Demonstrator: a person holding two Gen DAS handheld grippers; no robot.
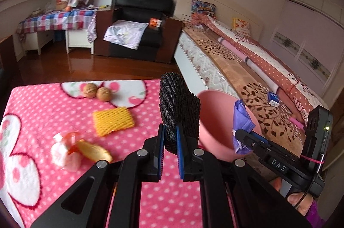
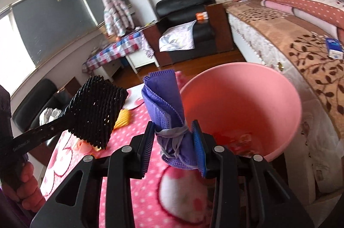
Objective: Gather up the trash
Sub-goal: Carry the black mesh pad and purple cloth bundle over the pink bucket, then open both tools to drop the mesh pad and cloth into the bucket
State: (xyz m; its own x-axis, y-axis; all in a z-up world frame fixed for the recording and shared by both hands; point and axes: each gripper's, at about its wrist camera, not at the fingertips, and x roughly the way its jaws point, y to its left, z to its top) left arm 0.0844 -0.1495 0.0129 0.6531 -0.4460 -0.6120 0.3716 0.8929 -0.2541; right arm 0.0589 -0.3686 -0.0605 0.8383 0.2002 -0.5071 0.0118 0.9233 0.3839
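My left gripper [image 1: 171,142] is shut on a black foam fruit net [image 1: 178,105] and holds it upright above the pink dotted blanket, just left of the pink bin [image 1: 217,120]. My right gripper [image 2: 173,142] is shut on a rolled purple face mask [image 2: 165,103] and holds it at the left rim of the pink bin [image 2: 247,99]. The black net also shows in the right wrist view [image 2: 96,112], to the left. On the blanket lie a yellow foam net [image 1: 112,120], two walnuts [image 1: 96,92] and a white and orange wrapper [image 1: 71,150].
The pink blanket [image 1: 43,103] covers the work surface. A bed [image 1: 247,69] with a blue box [image 1: 273,98] lies to the right. A black armchair [image 1: 137,26] and a checked table [image 1: 56,19] stand behind, across a wooden floor.
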